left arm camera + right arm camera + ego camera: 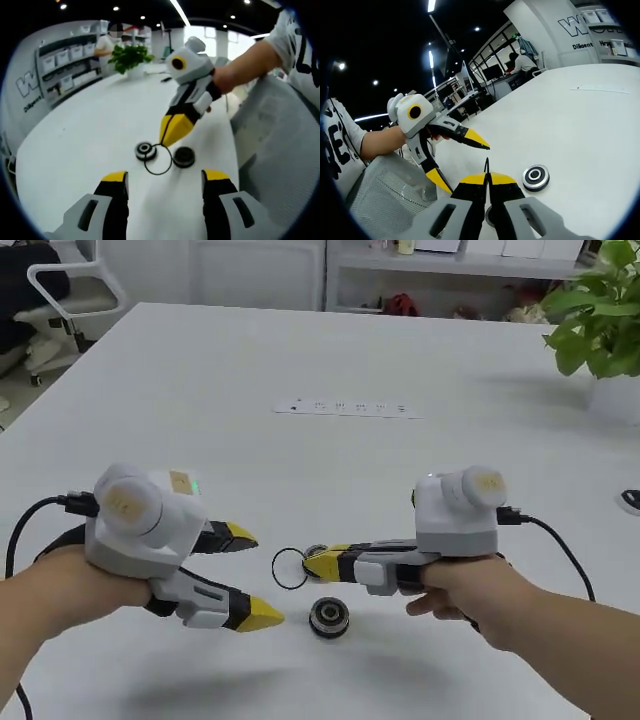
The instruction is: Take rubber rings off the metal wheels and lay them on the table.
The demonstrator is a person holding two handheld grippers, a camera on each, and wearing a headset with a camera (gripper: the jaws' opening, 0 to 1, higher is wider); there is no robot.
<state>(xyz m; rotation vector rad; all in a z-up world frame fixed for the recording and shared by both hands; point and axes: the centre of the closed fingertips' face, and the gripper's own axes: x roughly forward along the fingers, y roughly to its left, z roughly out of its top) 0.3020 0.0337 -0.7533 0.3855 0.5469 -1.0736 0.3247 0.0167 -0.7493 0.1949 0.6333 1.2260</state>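
On the white table [200, 420] my right gripper [310, 562] is shut on a thin black rubber ring [290, 568], which hangs from its yellow tips just above the surface. A metal wheel [316, 552] peeks out behind those tips. A darker wheel [328, 617] lies nearer to me. My left gripper [252, 576] stands open just left of the ring, holding nothing. In the left gripper view the ring [158, 160] dangles from the right gripper [172, 131] between both wheels [145, 150] [183, 157]. The right gripper view shows the ring edge-on [486, 165] and one wheel [536, 177].
A white power strip [345, 408] lies flat mid-table. A potted plant [600, 310] stands at the far right corner, and a black cable [630, 500] rests near the right edge. A chair [60, 300] sits beyond the table's far left. Shelving lines the back wall.
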